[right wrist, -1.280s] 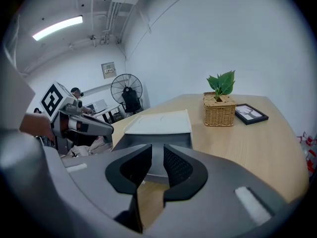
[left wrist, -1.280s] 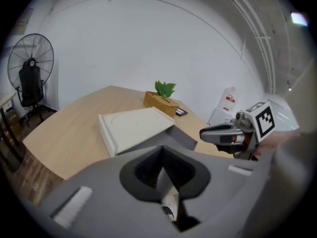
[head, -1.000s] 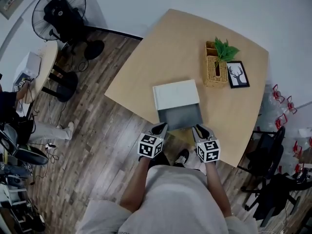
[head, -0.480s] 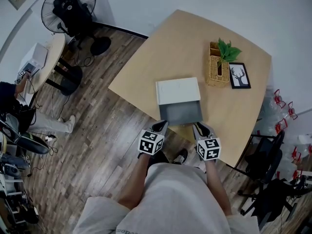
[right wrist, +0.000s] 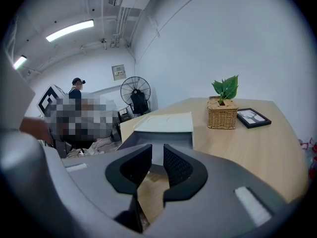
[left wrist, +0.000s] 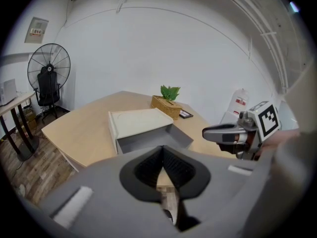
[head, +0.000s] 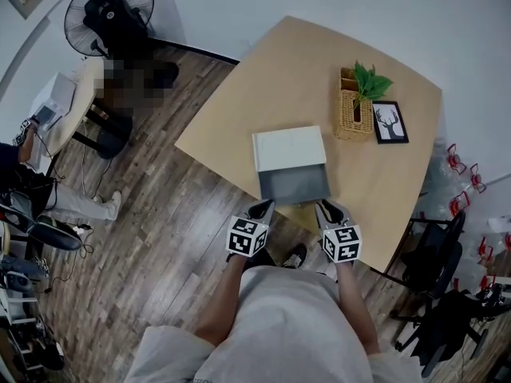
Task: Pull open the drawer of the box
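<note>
Near edge, lower centre of the head view: left gripper (head: 262, 207) and right gripper (head: 327, 208) sit just off the drawer front, one at each corner, touching nothing.
Left jaws are pressed together at the tips and empty. Right jaws are a narrow gap apart, also empty.
Next out is the grey drawer (head: 294, 185). It's pulled well out of the white box (head: 289, 150) towards the table (head: 295, 78) edge, and its tray looks empty.
Beyond, upper right: wicker basket (head: 354, 114) with a plant, and a framed deer picture (head: 390, 123) just beside it. Far upper left: a floor fan (head: 108, 10).
Change over the last second is essentially none: same drawer extension, grippers parked in the same spots, only a slight head-camera shift.
My read is the pull is done, both tools released, nothing left but to back off.
</note>
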Demonstrator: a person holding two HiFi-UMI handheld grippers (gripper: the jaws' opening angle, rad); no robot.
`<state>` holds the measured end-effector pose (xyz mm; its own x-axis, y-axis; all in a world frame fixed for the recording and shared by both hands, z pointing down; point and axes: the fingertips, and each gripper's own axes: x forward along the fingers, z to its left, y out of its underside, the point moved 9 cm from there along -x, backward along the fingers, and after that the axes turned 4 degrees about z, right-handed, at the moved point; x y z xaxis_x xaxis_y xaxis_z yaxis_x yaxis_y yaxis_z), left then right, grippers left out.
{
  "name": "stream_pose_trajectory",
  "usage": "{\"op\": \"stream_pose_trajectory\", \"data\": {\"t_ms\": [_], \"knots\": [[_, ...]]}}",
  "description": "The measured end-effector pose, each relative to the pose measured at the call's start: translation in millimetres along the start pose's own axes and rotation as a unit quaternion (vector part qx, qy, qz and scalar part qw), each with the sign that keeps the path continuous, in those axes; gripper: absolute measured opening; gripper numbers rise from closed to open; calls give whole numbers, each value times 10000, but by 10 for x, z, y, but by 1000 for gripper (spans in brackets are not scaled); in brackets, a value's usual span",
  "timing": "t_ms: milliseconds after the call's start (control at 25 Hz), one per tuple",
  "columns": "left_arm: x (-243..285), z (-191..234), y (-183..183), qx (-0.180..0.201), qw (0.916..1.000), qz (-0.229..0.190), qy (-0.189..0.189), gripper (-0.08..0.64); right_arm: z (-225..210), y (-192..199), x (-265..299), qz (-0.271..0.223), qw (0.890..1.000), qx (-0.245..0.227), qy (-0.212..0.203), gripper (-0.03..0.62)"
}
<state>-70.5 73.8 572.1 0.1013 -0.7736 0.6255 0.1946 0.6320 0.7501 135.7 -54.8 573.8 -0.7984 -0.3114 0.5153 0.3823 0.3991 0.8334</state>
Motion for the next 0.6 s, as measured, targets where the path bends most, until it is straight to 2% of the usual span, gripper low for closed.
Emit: {"op": "stream_pose_trajectory", "data": {"t_ms": [440,600], "knots": [[14,-39,47,-8,10000,12,-5,52,10,71,35,136,9999,26,-82,72],[27,-32,52,-28,10000,35,0,54,7,79,39,163,9997,60,-159,48]]}}
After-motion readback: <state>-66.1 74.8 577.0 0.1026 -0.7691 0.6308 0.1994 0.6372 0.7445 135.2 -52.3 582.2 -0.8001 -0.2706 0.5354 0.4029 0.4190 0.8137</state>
